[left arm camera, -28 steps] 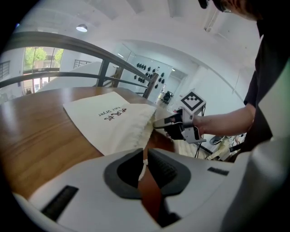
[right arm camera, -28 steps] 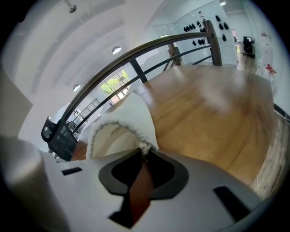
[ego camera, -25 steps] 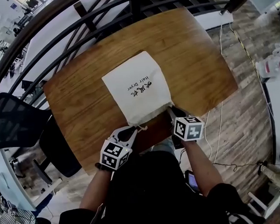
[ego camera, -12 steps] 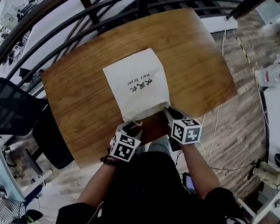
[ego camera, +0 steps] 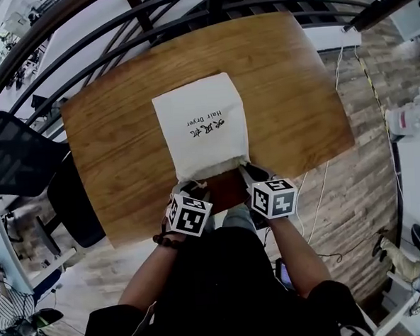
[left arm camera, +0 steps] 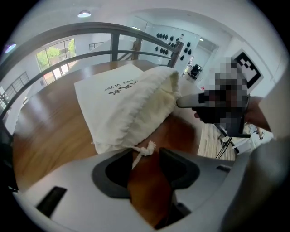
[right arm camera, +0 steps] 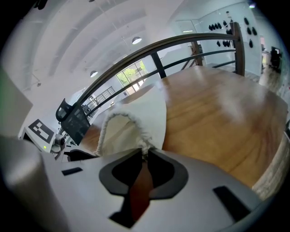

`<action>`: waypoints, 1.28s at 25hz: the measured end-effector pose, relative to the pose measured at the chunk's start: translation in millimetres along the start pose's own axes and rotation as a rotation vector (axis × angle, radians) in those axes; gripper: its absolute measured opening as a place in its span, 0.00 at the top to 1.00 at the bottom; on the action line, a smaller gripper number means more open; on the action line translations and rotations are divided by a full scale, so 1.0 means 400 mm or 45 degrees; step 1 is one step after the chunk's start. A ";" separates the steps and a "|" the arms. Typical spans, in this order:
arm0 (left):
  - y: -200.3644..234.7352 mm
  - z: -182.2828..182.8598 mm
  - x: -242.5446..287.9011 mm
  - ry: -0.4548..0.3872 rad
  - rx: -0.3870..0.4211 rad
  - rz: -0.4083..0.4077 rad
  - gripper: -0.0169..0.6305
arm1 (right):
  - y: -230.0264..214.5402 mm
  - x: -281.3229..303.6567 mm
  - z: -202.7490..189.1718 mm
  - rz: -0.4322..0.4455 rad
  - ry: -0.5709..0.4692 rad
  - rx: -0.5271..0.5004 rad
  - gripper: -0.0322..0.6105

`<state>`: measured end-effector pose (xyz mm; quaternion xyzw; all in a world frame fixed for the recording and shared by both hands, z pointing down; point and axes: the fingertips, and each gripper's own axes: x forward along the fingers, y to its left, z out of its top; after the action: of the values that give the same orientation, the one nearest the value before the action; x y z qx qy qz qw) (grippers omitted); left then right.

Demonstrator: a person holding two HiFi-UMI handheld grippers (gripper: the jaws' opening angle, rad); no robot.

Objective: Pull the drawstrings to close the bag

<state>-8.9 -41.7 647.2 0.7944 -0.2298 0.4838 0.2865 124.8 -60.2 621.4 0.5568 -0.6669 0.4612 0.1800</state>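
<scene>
A cream drawstring bag (ego camera: 201, 132) with black print lies on the wooden table (ego camera: 290, 88), its gathered mouth at the near edge. My left gripper (ego camera: 191, 189) is at the mouth's left corner. Its jaws are opening, and the knotted drawstring end (left arm camera: 146, 148) lies loose between them, not pressed. My right gripper (ego camera: 245, 171) is at the mouth's right corner, shut on the other drawstring (right arm camera: 145, 148) right where it leaves the puckered bag (right arm camera: 136, 115). In the left gripper view the bag (left arm camera: 127, 102) bulges, with the right gripper's fingers (left arm camera: 192, 100) at its far corner.
A curved dark railing (ego camera: 151, 18) runs beyond the table's far edge. A black mesh chair (ego camera: 18, 165) stands to the left. Cables (ego camera: 325, 192) trail over the wood floor at the right, beside a white table (ego camera: 418, 151).
The left gripper has moved in toward the bag and opened, releasing the knotted string end. The right gripper has stayed shut at its corner.
</scene>
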 end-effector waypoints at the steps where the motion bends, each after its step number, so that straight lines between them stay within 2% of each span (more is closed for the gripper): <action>1: 0.003 0.001 0.002 0.012 -0.008 0.025 0.67 | 0.002 0.001 0.000 0.007 0.010 -0.013 0.89; 5: 0.012 0.000 0.007 0.043 -0.017 0.110 0.67 | 0.006 0.003 -0.005 0.039 0.055 -0.043 0.89; 10: 0.002 -0.004 0.012 0.066 -0.057 0.166 0.67 | 0.004 -0.009 -0.021 0.091 0.141 -0.129 0.89; 18: 0.002 -0.002 0.017 0.093 -0.065 0.165 0.68 | -0.004 -0.005 -0.031 0.183 0.271 -0.270 0.89; 20: 0.008 0.001 0.017 0.075 -0.092 0.172 0.69 | -0.003 -0.001 -0.031 0.199 0.296 -0.307 0.89; 25: 0.033 -0.002 0.008 -0.009 -0.208 0.205 0.83 | 0.006 0.002 -0.034 0.225 0.326 -0.357 0.89; 32: 0.057 -0.015 -0.013 -0.077 -0.255 0.188 0.87 | 0.015 0.003 -0.018 0.213 0.304 -0.370 0.90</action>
<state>-29.7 -53.8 650.1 0.7571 -0.3433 0.4540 0.3207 117.2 -55.2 623.4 0.4091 -0.7441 0.4364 0.2974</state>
